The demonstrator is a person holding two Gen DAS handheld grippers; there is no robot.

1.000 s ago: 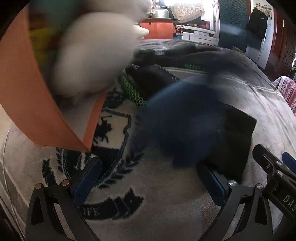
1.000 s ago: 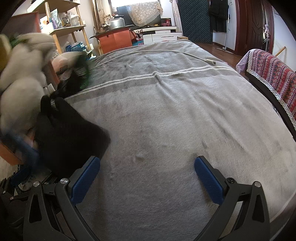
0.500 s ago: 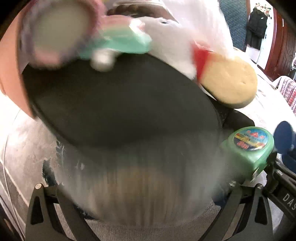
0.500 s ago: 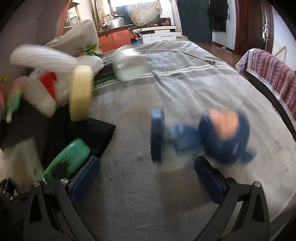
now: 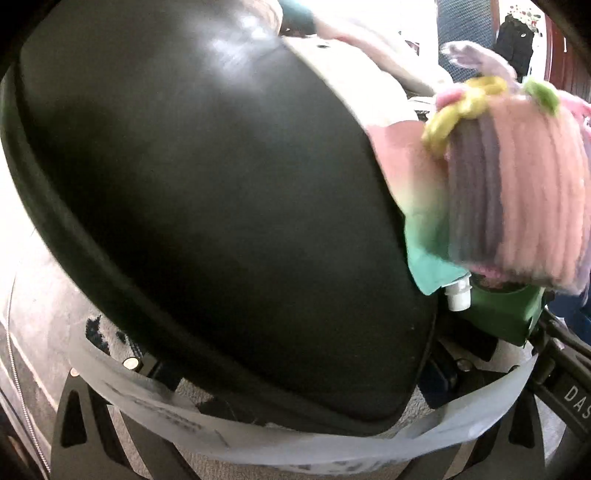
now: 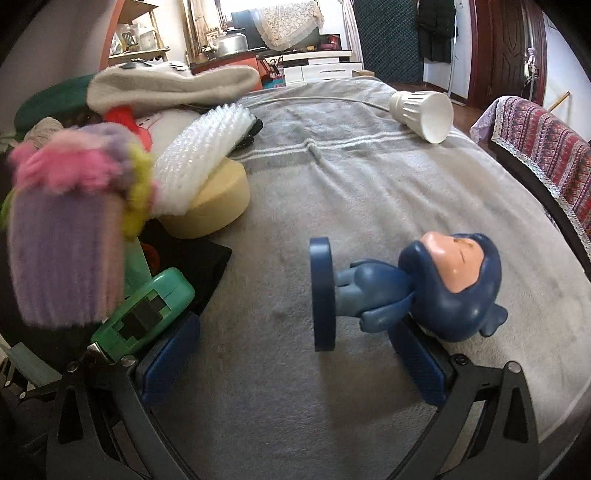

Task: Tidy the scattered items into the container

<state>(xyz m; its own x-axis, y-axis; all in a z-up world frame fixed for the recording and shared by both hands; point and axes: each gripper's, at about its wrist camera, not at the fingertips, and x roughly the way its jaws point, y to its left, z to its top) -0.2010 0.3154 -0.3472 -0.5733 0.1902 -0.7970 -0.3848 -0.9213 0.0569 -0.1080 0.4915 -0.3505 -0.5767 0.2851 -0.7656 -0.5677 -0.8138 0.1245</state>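
Note:
Items lie tumbled over the grey blanket. In the right wrist view a blue figurine on a round base lies on its side between my right gripper's open fingers. A green tape measure, a pink-purple knitted hat, a yellow sponge disc, a white brush and a white cup lie around. In the left wrist view a big black rounded object covers my left gripper's fingers; the knitted hat falls beside it.
An orange container wall rises at the far left. A white hat and a green hat top the pile. A patterned cloth lies at the right bed edge. A translucent plastic strip crosses the left gripper.
Items have spilled out of the tipped orange container onto the blanket. The figurine, cup and tape measure have come to rest; the knitted hat still falls. The black object now fills the left view.

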